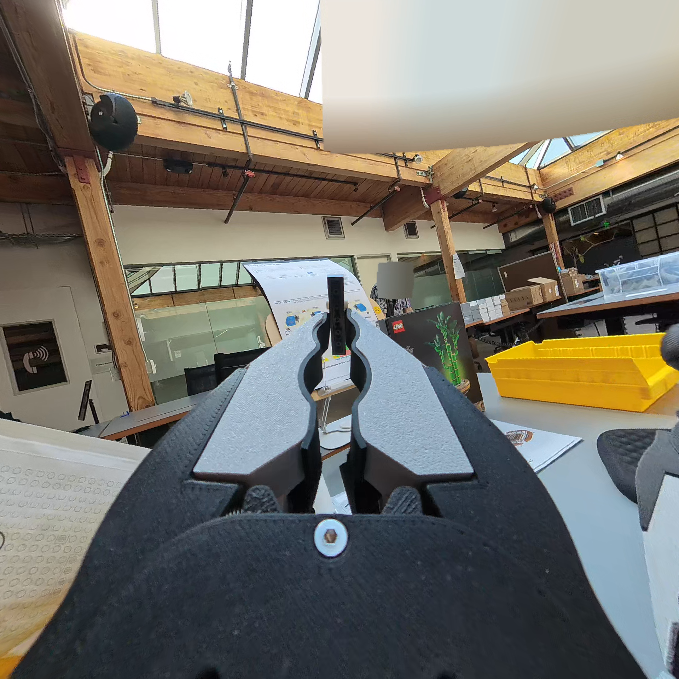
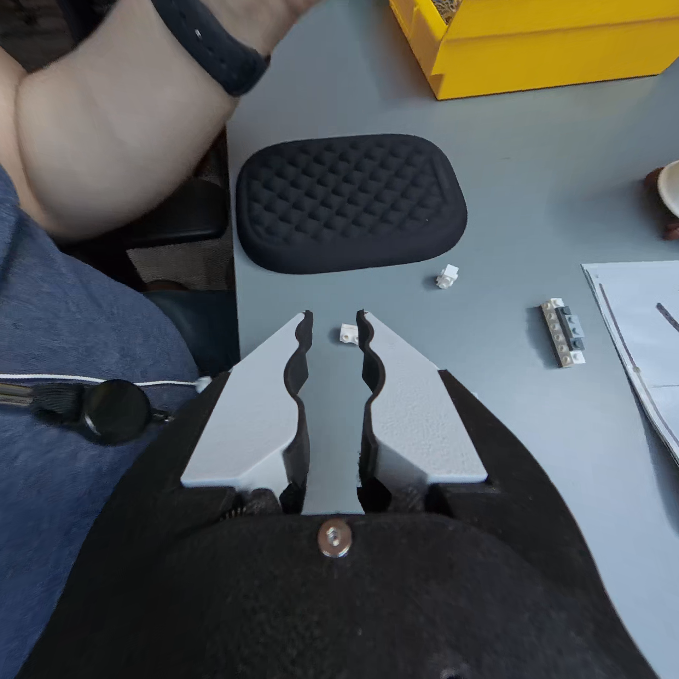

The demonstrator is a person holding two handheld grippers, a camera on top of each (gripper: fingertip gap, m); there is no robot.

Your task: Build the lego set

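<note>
My left gripper is shut on a long black lego plate and holds it upright in the air, its underside facing the camera. My right gripper is open above the grey table. A small white brick lies on the table between its fingertips, close to the right finger. A second small white brick lies farther right. A grey and white built strip of plates lies to the right of both.
A black quilted pad lies ahead of the right gripper. A yellow bin stands at the far right, also in the left wrist view. A booklet lies at the right edge. A lego box and an instruction sheet stand behind. A person's arm is at left. The tips of one gripper are about 25 cm away from the tips of the other.
</note>
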